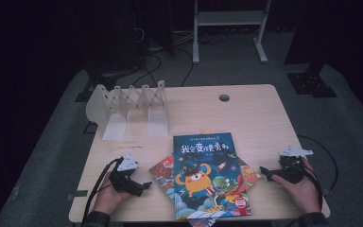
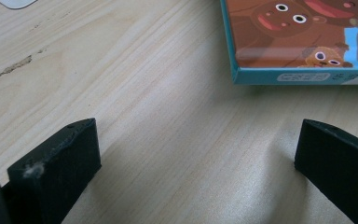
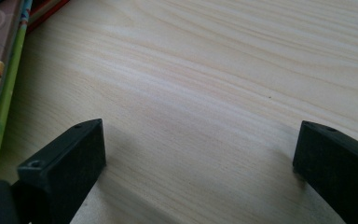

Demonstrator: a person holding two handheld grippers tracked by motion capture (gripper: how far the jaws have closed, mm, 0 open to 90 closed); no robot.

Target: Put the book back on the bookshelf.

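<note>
Pile of picture books sat at the near-centre of the table point(image 1: 255, 109); the top book point(image 1: 210, 176) lay long axis roughly 12-to-6 in the high view, with two or more books fanned out beneath it. Left gripper point(image 1: 142, 185) rested on the table at about 9 o'clock from the pile, jaws pointing toward 3 — at the lower books' edge; right gripper point(image 1: 264, 171) sat at about 3 o'clock, jaws pointing toward 9. Both stood wide apart with nothing between them; both looked about equally near, the left perhaps a touch closer to the lower book point(image 1: 163, 172) poking out on its side. White folding book rack point(image 1: 130, 106) stood at 11 o'clock from the pile, well apart — likely destination, my guess.

Left gripper view showed a book corner point(image 2: 303, 42) with a teal spine edge at 1 o'clock ahead of the jaws, bare wood between; right gripper view caught stacked book edges point(image 3: 2, 70) at 10 o'clock, green and red spines, which the high view blurred.
</note>
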